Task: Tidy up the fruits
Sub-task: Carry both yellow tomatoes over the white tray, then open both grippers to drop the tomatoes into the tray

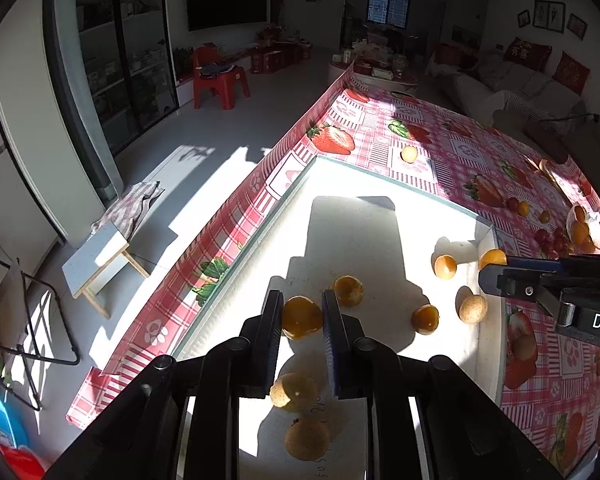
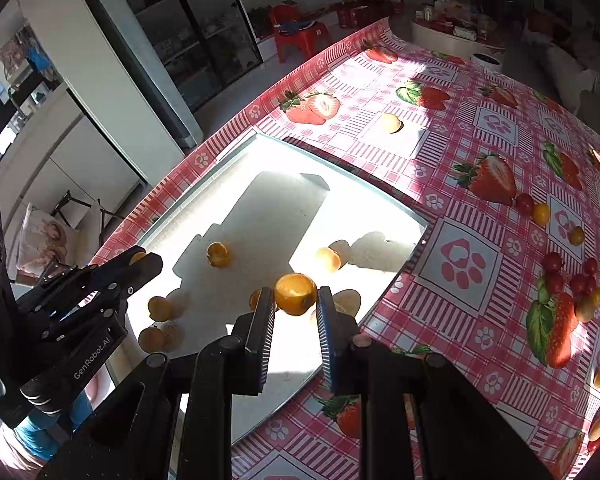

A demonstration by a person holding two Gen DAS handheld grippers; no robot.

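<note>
Over white tray point(image 1: 364, 184) — two gripped fruits point(image 1: 301, 317)

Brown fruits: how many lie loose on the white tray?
6 brown fruits: two beneath the left gripper, one beyond it, three near the tray's right wall; others may be hidden.
</note>
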